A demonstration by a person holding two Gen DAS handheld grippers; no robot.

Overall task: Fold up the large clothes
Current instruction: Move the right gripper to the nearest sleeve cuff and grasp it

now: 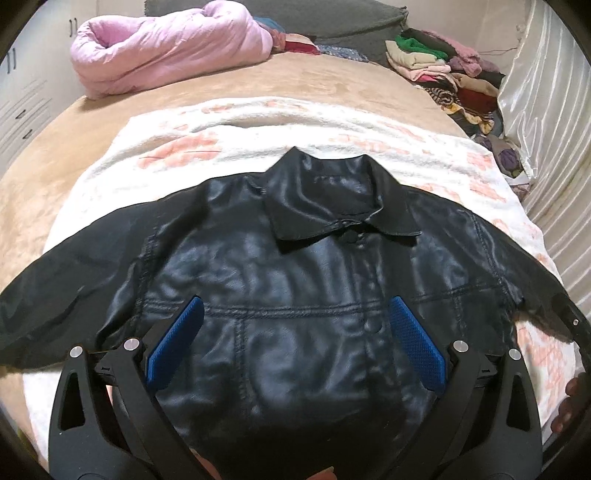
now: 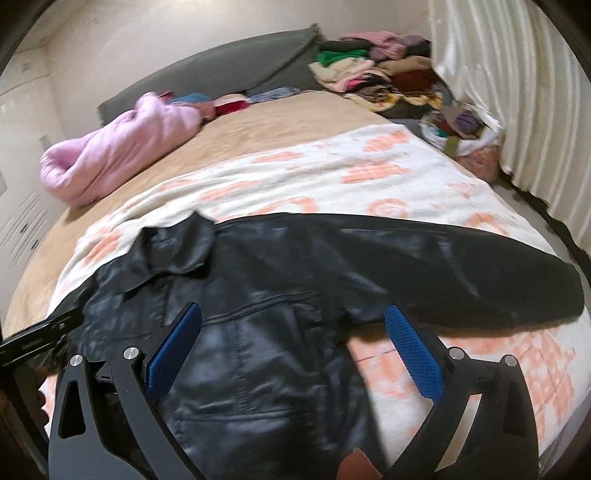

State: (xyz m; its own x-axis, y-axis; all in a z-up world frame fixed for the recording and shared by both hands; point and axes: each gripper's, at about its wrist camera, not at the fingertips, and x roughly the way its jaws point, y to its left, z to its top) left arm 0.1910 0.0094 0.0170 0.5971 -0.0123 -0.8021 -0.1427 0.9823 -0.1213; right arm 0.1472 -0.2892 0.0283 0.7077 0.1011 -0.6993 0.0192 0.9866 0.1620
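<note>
A black leather jacket (image 1: pixel 295 280) lies flat, front up, on a white and peach blanket (image 1: pixel 332 133), collar away from me, both sleeves spread out sideways. My left gripper (image 1: pixel 295 306) hovers open above the jacket's chest, blue pads wide apart, nothing between them. In the right wrist view the same jacket (image 2: pixel 266 295) fills the lower middle, its right sleeve (image 2: pixel 480 273) stretching right. My right gripper (image 2: pixel 293 314) is open over the jacket's right side near the armpit. The other gripper's black body (image 2: pixel 40 332) shows at the left edge.
A rolled pink quilt (image 1: pixel 166 48) lies at the bed's far left. A heap of mixed clothes (image 1: pixel 450 74) sits at the far right corner by a white curtain (image 1: pixel 546 122). Grey pillows (image 1: pixel 325 18) line the headboard. Tan bedspread (image 1: pixel 55 170) surrounds the blanket.
</note>
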